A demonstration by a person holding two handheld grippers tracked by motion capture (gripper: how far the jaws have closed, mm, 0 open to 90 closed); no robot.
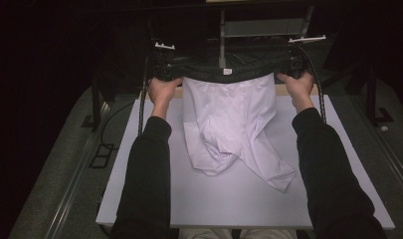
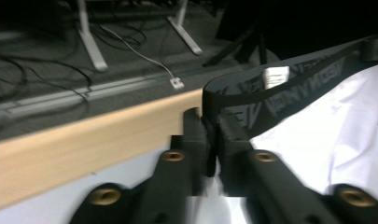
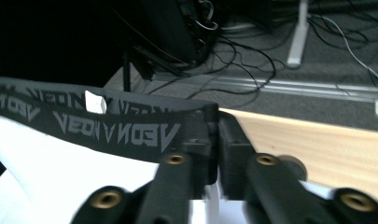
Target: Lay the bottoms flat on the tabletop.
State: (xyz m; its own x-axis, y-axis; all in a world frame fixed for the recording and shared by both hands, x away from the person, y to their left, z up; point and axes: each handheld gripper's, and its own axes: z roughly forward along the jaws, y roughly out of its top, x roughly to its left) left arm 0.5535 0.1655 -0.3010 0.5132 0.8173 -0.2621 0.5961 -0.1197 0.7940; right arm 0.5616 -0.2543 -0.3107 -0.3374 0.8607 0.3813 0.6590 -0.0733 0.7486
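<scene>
A pair of white boxer briefs (image 1: 234,119) with a black lettered waistband (image 1: 224,73) hangs stretched between the two grippers above the far edge of the table (image 1: 154,199). My left gripper (image 1: 164,72) is shut on the waistband's left end (image 2: 212,100); its jaws pinch the band (image 2: 210,135). My right gripper (image 1: 294,67) is shut on the right end, with the band (image 3: 130,133) running off to the left from the closed jaws (image 3: 213,135). The legs of the briefs trail down onto the white tabletop. A small white label (image 3: 95,101) sits inside the band.
The table has a light wooden far edge (image 2: 84,140). Beyond it lie grey floor, cables (image 3: 252,60) and white desk legs (image 2: 91,42). Dark stands (image 1: 373,94) are at the right. The person's black sleeves (image 1: 149,169) cover the table's sides.
</scene>
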